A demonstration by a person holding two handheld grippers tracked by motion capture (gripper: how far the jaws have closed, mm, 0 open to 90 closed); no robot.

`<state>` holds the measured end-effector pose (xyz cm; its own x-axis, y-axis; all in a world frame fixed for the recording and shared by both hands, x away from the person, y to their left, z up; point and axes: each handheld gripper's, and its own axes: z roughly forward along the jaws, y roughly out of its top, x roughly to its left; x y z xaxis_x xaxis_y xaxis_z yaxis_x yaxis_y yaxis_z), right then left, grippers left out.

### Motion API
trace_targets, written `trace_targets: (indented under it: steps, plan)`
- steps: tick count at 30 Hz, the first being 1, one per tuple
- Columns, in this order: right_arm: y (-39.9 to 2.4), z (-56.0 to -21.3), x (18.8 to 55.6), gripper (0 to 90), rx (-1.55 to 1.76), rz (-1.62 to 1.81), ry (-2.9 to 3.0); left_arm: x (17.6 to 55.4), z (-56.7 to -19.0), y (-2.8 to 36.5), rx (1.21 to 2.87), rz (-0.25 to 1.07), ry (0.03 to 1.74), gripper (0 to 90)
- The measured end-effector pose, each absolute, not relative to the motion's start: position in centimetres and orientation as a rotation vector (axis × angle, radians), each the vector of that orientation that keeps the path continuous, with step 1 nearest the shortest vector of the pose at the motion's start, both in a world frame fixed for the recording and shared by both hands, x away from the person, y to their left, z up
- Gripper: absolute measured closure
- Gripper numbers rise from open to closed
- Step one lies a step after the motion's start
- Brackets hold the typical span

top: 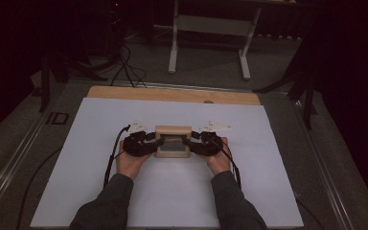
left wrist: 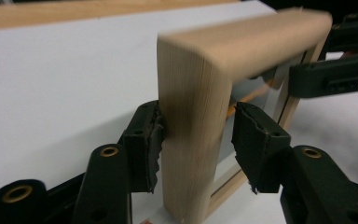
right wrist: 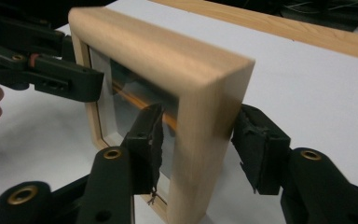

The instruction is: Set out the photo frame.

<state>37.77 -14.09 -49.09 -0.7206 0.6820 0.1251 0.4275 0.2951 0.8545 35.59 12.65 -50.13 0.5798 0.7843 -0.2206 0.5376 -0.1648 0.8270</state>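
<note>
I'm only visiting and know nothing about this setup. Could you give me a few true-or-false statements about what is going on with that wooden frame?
1. The wooden frame stands between the two hand-held grippers. True.
2. The frame lies on bare wood. False: it is on a white sheet that covers most of the wooden table.
3. The left hand-held gripper has one jaw on each side of a frame post. True.
4. The right hand-held gripper is far from the frame. False: its jaws straddle the frame's other side.
5. The frame is a solid block. False: it has an open middle with a clear pane in it.
</note>
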Motion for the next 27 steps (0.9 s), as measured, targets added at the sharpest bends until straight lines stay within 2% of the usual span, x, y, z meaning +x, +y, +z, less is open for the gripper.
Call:
trace_targets:
  steps: [5, 8, 18, 21, 27]
  plan:
    - [-14.3, -49.9, 37.8, 55.6, 1.043, 1.381, 2.302, 35.6, -51.2, 12.8, 1.853, 0.289, 1.093, 55.1]
    - [-14.7, -50.4, 37.7, 63.3, 1.070, 1.393, 2.300, 35.6, -51.2, 12.9, 1.853, 0.276, 1.098, 57.0]
    - [-14.8, -50.7, 37.1, 66.3, 1.090, 1.394, 2.291, 35.7, -51.3, 13.0, 1.851, 0.258, 1.086, 57.1]
    - [-14.9, -50.7, 36.9, 65.2, 1.082, 1.396, 2.296, 35.8, -51.4, 13.1, 1.847, 0.250, 1.081, 56.7]
    - [-14.7, -50.9, 37.5, 52.1, 1.045, 1.422, 2.326, 35.8, -51.4, 13.1, 1.855, 0.259, 1.084, 57.2]
